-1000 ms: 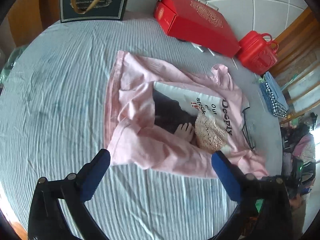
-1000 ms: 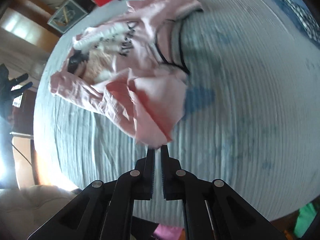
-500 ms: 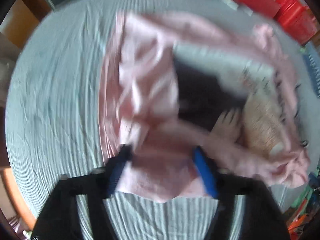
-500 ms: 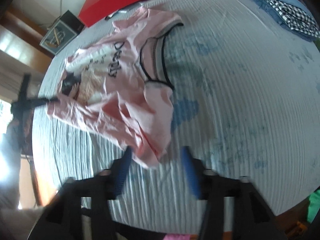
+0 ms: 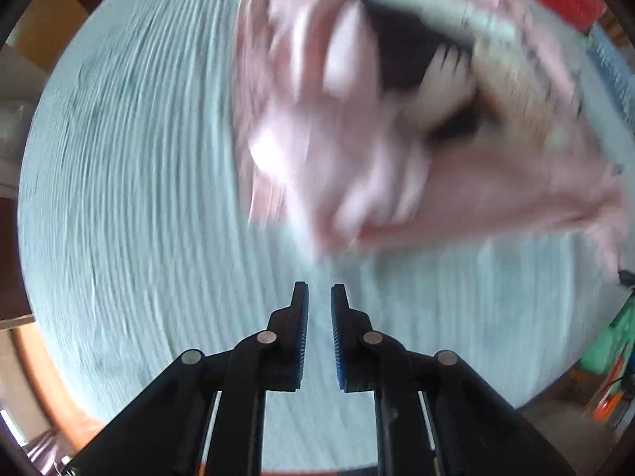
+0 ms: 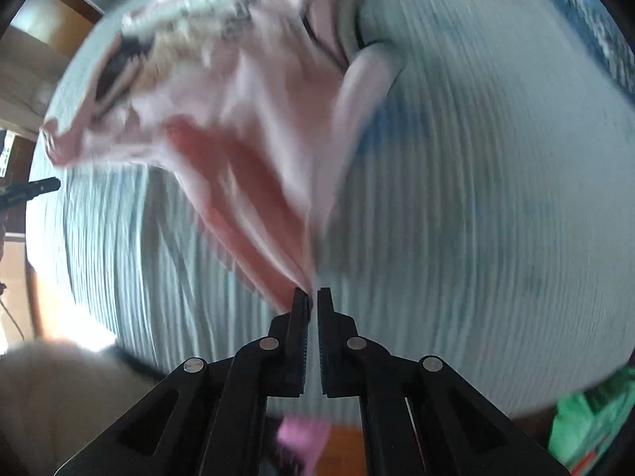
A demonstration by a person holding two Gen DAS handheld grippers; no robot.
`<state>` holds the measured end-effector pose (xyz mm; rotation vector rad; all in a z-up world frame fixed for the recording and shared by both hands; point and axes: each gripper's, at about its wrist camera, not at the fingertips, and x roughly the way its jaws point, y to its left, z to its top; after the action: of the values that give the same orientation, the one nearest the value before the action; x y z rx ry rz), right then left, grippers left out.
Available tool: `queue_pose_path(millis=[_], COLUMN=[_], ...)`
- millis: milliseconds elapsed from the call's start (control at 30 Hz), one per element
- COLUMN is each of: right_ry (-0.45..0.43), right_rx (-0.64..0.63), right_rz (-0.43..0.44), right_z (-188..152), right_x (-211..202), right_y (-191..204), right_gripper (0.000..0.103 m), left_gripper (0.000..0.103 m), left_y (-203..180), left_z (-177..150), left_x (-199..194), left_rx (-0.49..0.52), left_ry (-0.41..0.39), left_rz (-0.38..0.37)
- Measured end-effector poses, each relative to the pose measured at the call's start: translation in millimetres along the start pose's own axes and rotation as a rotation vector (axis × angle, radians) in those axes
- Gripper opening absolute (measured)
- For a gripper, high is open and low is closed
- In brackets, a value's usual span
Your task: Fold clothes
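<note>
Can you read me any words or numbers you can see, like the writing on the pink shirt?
No text can be read in these pictures.
pink shirt: dark lettering runs beside its printed picture, but it is too blurred to read.
light blue cloth under the shirt: no writing visible.

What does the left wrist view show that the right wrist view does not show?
Only the left wrist view shows the left gripper, nearly closed with nothing visible in its gap. Only the right wrist view shows the right gripper pinching a corner of the pink shirt, and a green bag. Both blurred views share the shirt and the light blue ribbed cloth.
</note>
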<state>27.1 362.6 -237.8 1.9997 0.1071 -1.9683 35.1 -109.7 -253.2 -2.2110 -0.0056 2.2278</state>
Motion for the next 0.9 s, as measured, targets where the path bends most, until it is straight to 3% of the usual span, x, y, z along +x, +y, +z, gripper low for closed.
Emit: queue_pose_path(millis=[67,133,200,233,300,367,433,533,567,600,633,667,700,733,833,900], right_ry=[-0.029,-0.087,-0.168,-0.202,-0.235,-0.244,-0.226,-0.200,-0.191,-0.183,-0.171,-0.159,-0.146,-0.130,-0.067,-0.027], right_rx=[0.040,0.096,0.164,0.194,0.243,0.283,0.313,0.357,0.372,0.387,0.360,0.331,0.303,0.296,0.288,0.321], right_rz=[-0.002,0.010,0.037,0.052,0.073,0.090,0.102,0.119,0.125,0.131,0.115,0.098,0.081,0.042,-0.070,-0.095], right_z=[-2,2,14,21,35,46,55,68,73,77,76,75,73,66,45,35], right_x=[-8,-20,-35,-41,-43,-38,-27,-11,-5,0,2,4,6,5,2,2], right_y=[-10,-20,-29,-33,-39,-43,-44,-46,-46,-47,-43,-39,-35,-37,-49,-64], right_gripper=[0.008,0.021,0.044,0.048,0.049,0.049,0.049,0.053,0.053,0.051,0.041,0.000,0.003,0.003,0.003,0.004], left_gripper=[0.012,0.012,0.019,0.026,0.069,0.082,0.082,0.082,0.074,0.050,0.040,0.033,0.033,0.033,0.033,0.033], left_y=[6,11,12,11,11,12,8,-5,-9,-10,-12,-14,-15,-16,-10,-4], left_z=[-2,-3,5,12,26,44,73,102,102,97,92,86,80,69,52,55], left_x=[-12,-26,-52,-67,-83,-88,-78,-52,-39,-27,-16,-5,6,6,4,-9], left_rx=[-0.020,-0.041,-0.059,-0.068,-0.085,-0.101,-0.124,-0.148,-0.149,-0.139,-0.127,-0.115,-0.103,-0.075,-0.069,-0.073], left_ry=[-0.030,-0.066,-0.139,-0.187,-0.252,-0.305,-0.297,-0.239,-0.204,-0.160,-0.115,-0.070,-0.025,-0.035,0.031,0.015], left_rz=[-0.018,-0.036,-0.085,-0.122,-0.156,-0.169,-0.175,-0.110,-0.079,-0.066,-0.058,-0.049,-0.041,-0.025,-0.053,-0.075])
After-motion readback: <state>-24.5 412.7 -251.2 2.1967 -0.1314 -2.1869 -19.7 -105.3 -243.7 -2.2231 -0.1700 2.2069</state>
